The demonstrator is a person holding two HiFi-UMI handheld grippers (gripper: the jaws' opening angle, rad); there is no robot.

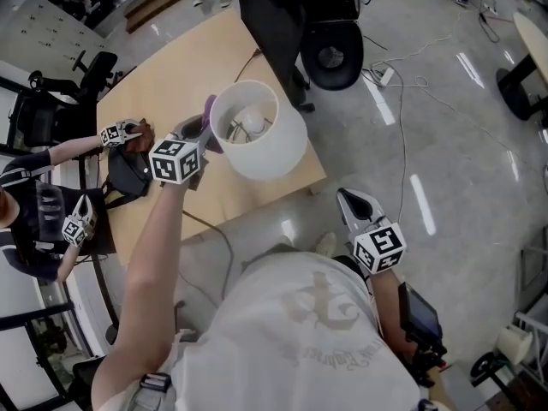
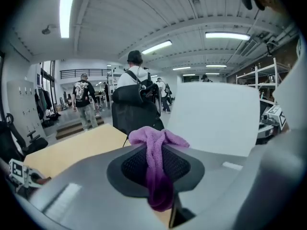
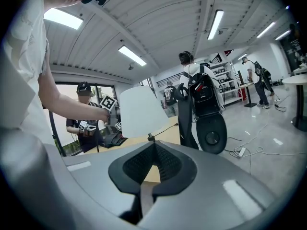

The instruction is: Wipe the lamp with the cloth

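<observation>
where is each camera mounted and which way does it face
Head view: on the person's head, facing steeply down at table and lamp; shows both forearms, left gripper, right gripper.
Left gripper view: along its jaws, shut on the purple cloth, toward the lamp.
Right gripper view: beside the table, along its empty shut jaws toward the lamp; left arm shows.
Shared: all see the lamp.

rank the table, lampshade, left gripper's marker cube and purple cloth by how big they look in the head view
1. table
2. lampshade
3. left gripper's marker cube
4. purple cloth: only a sliver shows beside the shade
</observation>
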